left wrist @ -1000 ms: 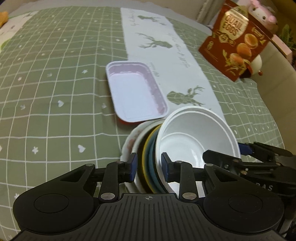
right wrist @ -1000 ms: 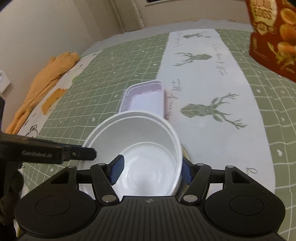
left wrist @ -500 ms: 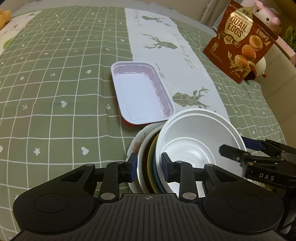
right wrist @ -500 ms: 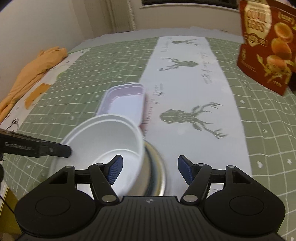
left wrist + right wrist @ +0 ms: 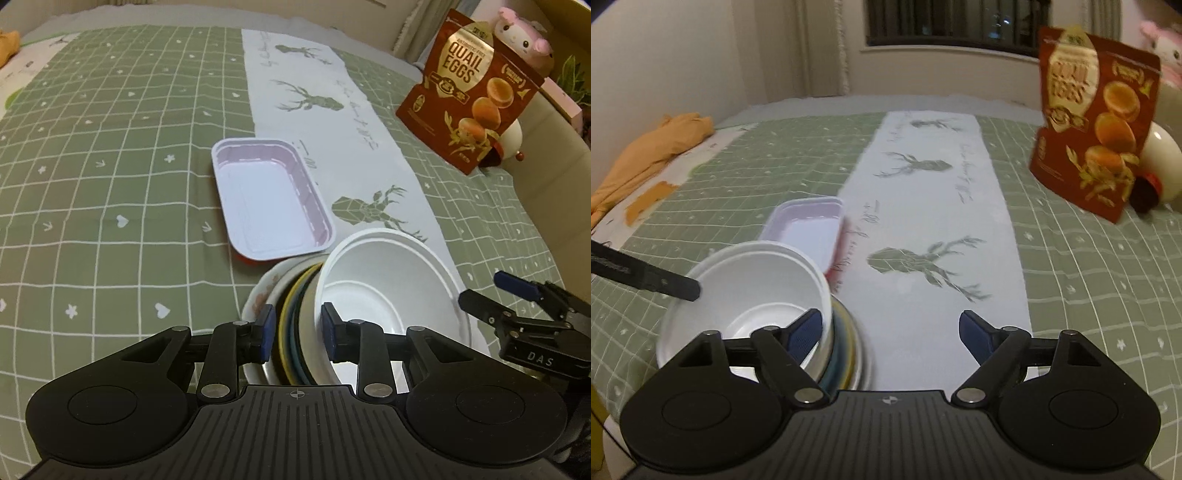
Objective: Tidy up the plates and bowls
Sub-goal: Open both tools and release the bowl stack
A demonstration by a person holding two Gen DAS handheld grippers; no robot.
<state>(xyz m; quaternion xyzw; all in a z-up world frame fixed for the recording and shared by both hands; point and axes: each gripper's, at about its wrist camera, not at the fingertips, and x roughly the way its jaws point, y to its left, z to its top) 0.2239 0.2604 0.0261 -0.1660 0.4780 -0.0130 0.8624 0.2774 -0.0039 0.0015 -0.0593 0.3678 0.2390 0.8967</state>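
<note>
A stack of plates and bowls (image 5: 291, 314) sits near the table's front edge, topped by a white foam bowl (image 5: 388, 291), also seen in the right wrist view (image 5: 753, 291). My left gripper (image 5: 297, 328) is shut on the near rims of the stack. My right gripper (image 5: 890, 332) is open and empty, drawn back to the right of the stack; it also shows in the left wrist view (image 5: 517, 295). A white rectangular tray (image 5: 269, 203) lies just beyond the stack.
A green checked cloth (image 5: 92, 184) with a white deer runner (image 5: 332, 110) covers the table. A red quail-egg bag (image 5: 469, 85) stands at the far right with a white jar (image 5: 1160, 166) behind it. Orange cloth (image 5: 653, 147) lies far left.
My right gripper has let go of the white bowl, opened wide and pulled back to the right. The left gripper has stayed shut on the stack.
</note>
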